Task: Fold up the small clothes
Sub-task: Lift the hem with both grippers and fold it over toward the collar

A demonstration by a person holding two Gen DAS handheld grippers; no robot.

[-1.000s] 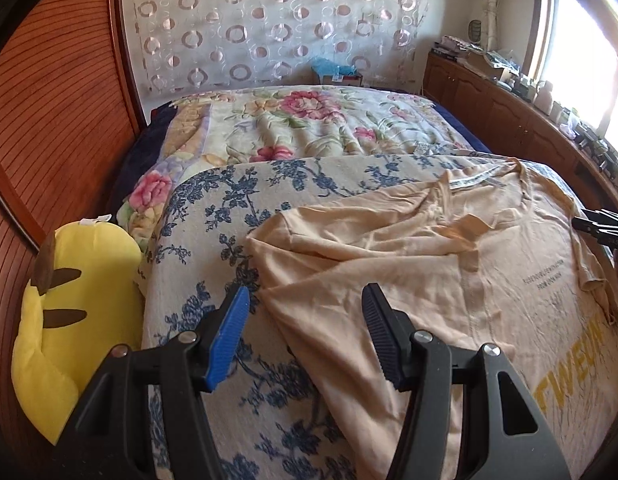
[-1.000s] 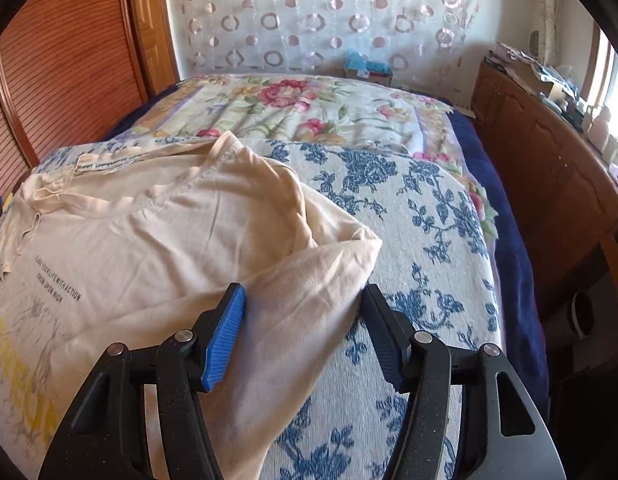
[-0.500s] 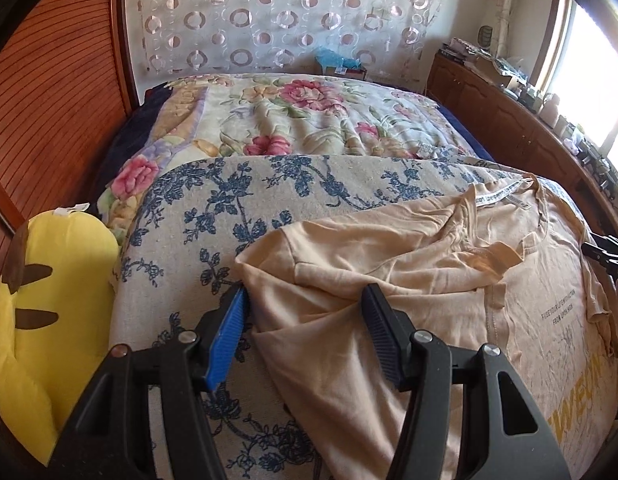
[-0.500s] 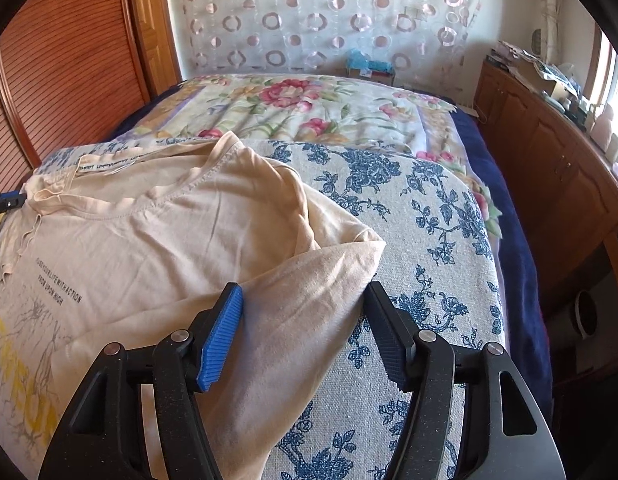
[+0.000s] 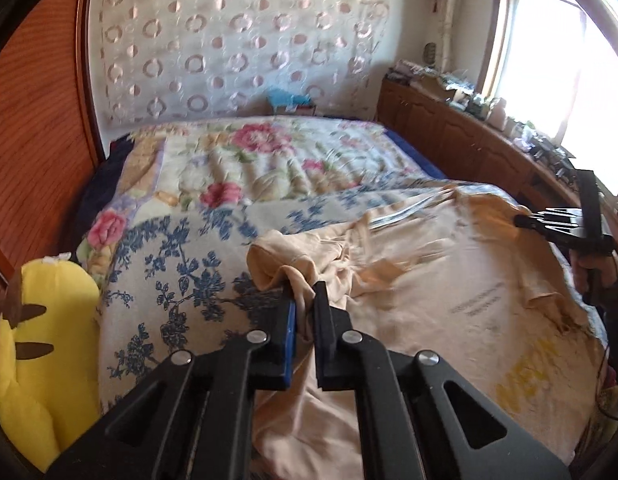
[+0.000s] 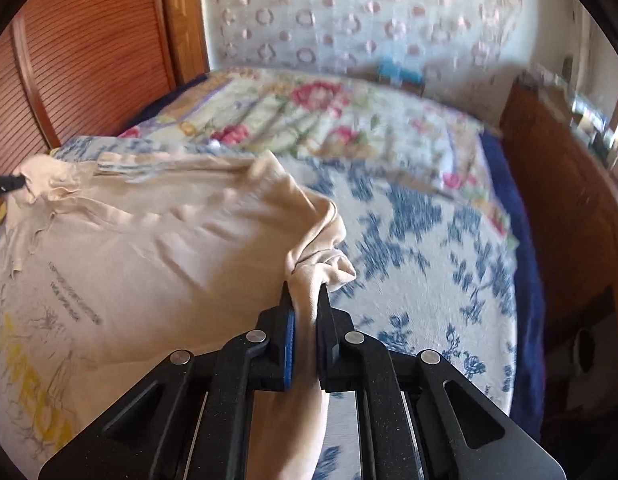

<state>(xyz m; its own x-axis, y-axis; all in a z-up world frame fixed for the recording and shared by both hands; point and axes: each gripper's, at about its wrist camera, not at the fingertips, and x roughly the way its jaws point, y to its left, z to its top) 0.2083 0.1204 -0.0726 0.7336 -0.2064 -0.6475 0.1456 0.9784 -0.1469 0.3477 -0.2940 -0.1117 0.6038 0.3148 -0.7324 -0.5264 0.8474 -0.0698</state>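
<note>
A beige T-shirt [image 5: 449, 280] with grey text and a yellow print lies on the blue-flowered bed cover [image 5: 181, 280]. My left gripper [image 5: 305, 304] has its jaws closing tight on the shirt's bunched left sleeve [image 5: 277, 260], and the pads press the fabric. In the right wrist view my right gripper [image 6: 305, 304] is closing the same way on the other sleeve [image 6: 329, 268] of the T-shirt [image 6: 169, 248]. Each gripper shows in the other's view: the right gripper [image 5: 525, 220] at the shirt's far edge, the left gripper [image 6: 13, 182] at the left border.
A yellow plush toy [image 5: 41, 360] lies at the bed's left edge beside a wooden slatted wall [image 5: 37, 140]. A pink-flowered quilt [image 5: 269, 156] covers the far half of the bed. A wooden cabinet [image 5: 461, 140] with clutter runs under the window on the right.
Both grippers went from open around the sleeves to shut on them. Each has lifted a little, and the sleeve fabric is bunched and raised off the cover.
</note>
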